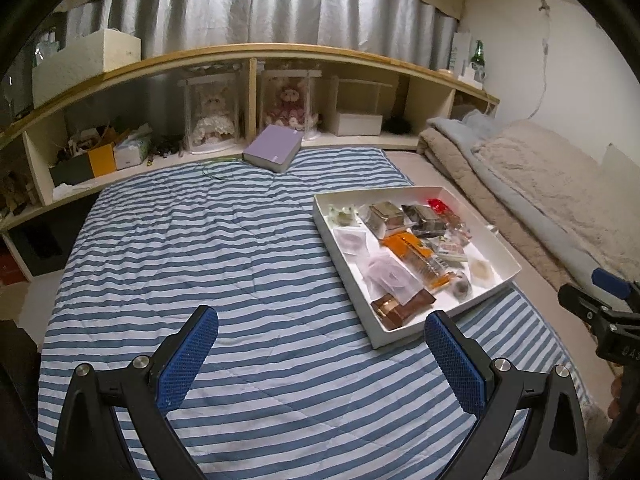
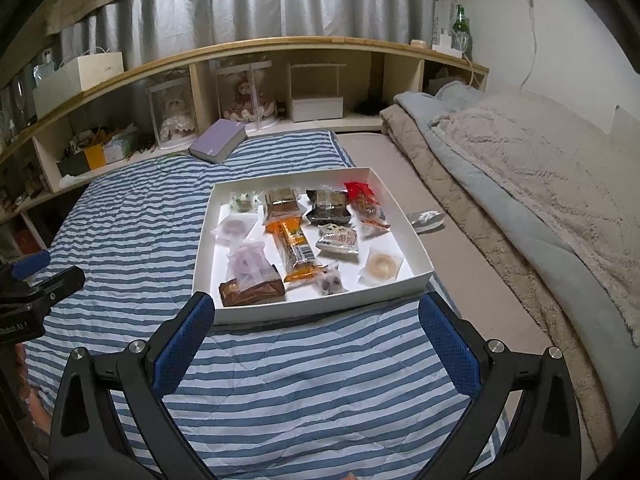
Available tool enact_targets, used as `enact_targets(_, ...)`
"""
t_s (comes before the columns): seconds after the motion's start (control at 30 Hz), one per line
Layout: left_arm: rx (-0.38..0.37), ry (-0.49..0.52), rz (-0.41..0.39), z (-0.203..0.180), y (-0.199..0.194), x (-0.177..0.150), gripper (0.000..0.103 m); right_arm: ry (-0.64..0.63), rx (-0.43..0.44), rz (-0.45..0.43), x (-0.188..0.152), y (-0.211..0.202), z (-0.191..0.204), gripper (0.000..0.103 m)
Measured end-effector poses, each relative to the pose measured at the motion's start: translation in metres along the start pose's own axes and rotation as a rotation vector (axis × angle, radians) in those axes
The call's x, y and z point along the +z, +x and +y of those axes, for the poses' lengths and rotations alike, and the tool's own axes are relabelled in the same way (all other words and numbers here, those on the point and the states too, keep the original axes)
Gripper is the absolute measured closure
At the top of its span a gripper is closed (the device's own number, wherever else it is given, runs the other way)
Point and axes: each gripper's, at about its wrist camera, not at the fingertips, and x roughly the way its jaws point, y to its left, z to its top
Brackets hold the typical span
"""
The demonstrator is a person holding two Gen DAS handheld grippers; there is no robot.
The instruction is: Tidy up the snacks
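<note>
A shallow white box lies on a blue-and-white striped quilt. It holds several wrapped snacks: a long orange bar, a brown pack, a red packet, pale purple pouches, a round beige sweet. My right gripper hangs open just short of the box's near wall, nothing between its blue pads. My left gripper is open too, over the quilt left of the box's near corner.
A purple book lies at the quilt's far edge. Behind it runs a low wooden shelf with dolls in clear cases and boxes. Folded beige and grey blankets fill the right side. A small crumpled wrapper lies right of the box.
</note>
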Motion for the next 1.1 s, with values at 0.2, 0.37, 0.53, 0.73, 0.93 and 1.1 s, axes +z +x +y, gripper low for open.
enact_targets(0.2,0.006,0.006,-0.004,0.001,0.007,-0.011,0.000,0.006,-0.008,-0.011,-0.006,0.002,-0.001,0.000)
enact_targets(0.37,0.002,0.004,-0.005,0.003,0.011,-0.015,0.000,0.011,-0.008,-0.028,-0.007,0.000,-0.002,0.000)
enact_targets(0.53,-0.001,0.005,-0.011,0.002,0.012,-0.015,0.000,0.022,-0.006,-0.037,-0.007,-0.001,-0.005,0.000)
enact_targets(0.73,-0.005,0.008,-0.024,0.000,0.011,-0.018,0.000,0.031,-0.009,-0.047,-0.006,-0.002,-0.008,0.000)
enact_targets(0.93,-0.007,0.006,-0.034,-0.001,0.009,-0.019,0.000,0.033,-0.010,-0.060,-0.007,-0.003,-0.009,0.000)
enact_targets(1.1,-0.006,0.001,-0.042,-0.001,0.008,-0.020,0.000,0.031,-0.008,-0.071,-0.008,-0.005,-0.009,0.000)
